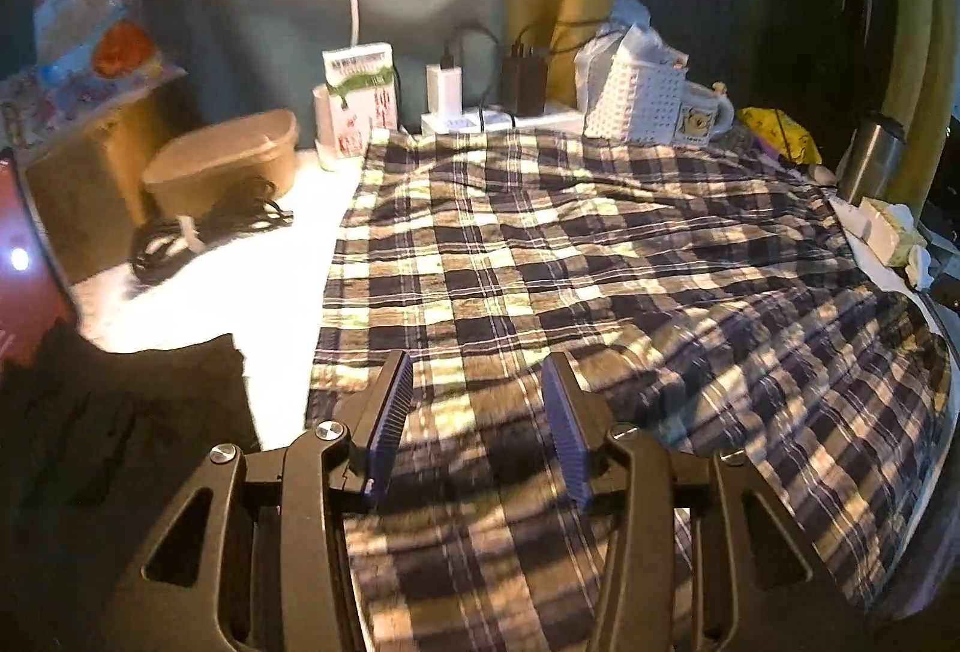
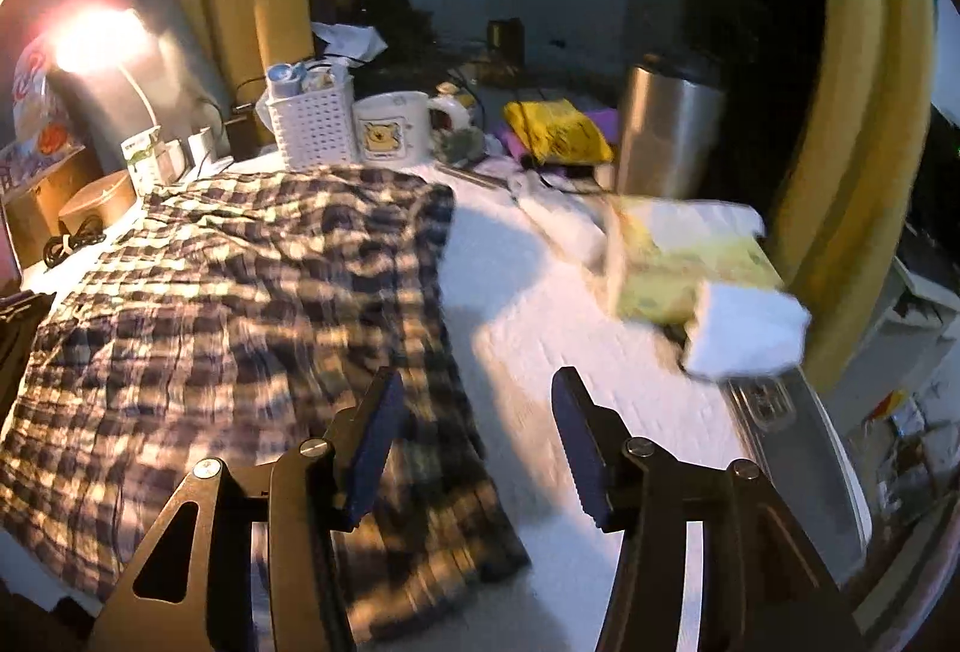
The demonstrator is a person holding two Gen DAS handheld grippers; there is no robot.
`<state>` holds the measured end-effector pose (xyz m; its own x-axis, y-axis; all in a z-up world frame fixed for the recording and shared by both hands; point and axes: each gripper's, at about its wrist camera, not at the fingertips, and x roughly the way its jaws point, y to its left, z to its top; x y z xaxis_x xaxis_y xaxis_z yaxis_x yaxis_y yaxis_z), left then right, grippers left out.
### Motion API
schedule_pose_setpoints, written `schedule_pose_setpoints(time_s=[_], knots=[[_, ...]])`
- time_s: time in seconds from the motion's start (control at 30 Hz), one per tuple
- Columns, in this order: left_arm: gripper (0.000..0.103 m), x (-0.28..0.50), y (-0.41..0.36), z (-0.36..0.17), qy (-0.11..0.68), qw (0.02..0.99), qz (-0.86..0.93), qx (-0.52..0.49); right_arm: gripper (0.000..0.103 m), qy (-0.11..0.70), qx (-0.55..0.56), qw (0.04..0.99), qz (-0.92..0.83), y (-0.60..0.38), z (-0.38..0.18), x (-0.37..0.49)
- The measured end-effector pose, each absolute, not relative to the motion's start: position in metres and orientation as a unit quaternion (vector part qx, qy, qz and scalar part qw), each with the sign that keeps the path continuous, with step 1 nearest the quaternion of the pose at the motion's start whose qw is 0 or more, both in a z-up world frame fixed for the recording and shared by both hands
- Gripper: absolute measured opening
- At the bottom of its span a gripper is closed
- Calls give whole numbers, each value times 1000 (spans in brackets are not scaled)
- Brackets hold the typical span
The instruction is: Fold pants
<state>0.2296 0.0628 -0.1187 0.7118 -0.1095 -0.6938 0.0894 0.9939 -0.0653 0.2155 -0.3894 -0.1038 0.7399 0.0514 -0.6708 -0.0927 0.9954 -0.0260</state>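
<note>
The plaid pants [image 1: 570,256] lie spread flat across the white table top [image 1: 240,280], filling most of it, with a white basket [image 2: 312,129] and a bear mug [image 2: 393,126] just past their far edge. The left gripper [image 1: 477,400] hovers over the near part of the cloth, jaws apart with nothing pinched between the blue pads [image 1: 390,430]. The right gripper [image 2: 474,430] hangs over the pants' right edge, jaws apart and empty too, a steel tumbler [image 2: 666,129] and tissue pack [image 2: 684,262] beyond.
</note>
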Motion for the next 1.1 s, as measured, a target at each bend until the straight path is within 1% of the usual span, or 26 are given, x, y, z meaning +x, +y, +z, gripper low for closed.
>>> schedule_pose_setpoints(time_s=[0.17,0.23,0.27,0.37,0.53,0.67,0.9,0.97,1.1], knots=[[44,252,69,-145,419,907,-43,-23,54,369,-37,926,66,-364,-106,259],[45,255,70,-150,424,905,-39,-21,53,373,-34,923,85,-352,-107,275],[44,256,70,-152,424,905,-37,-18,50,377,-31,921,97,-344,-108,284],[45,256,69,-158,428,903,-28,0,49,389,-25,913,121,-326,-112,313],[45,260,72,-160,433,901,-23,-6,49,430,-6,896,114,-304,-132,367],[45,266,81,-162,434,901,-8,-16,49,469,-11,879,86,-300,-158,400],[47,273,98,-163,431,902,20,-16,48,474,-5,879,47,-308,-160,424],[47,273,101,-163,431,901,35,-12,48,465,-7,884,40,-307,-154,420],[47,263,116,-155,425,903,45,-38,49,442,-14,896,36,-311,-136,399]])
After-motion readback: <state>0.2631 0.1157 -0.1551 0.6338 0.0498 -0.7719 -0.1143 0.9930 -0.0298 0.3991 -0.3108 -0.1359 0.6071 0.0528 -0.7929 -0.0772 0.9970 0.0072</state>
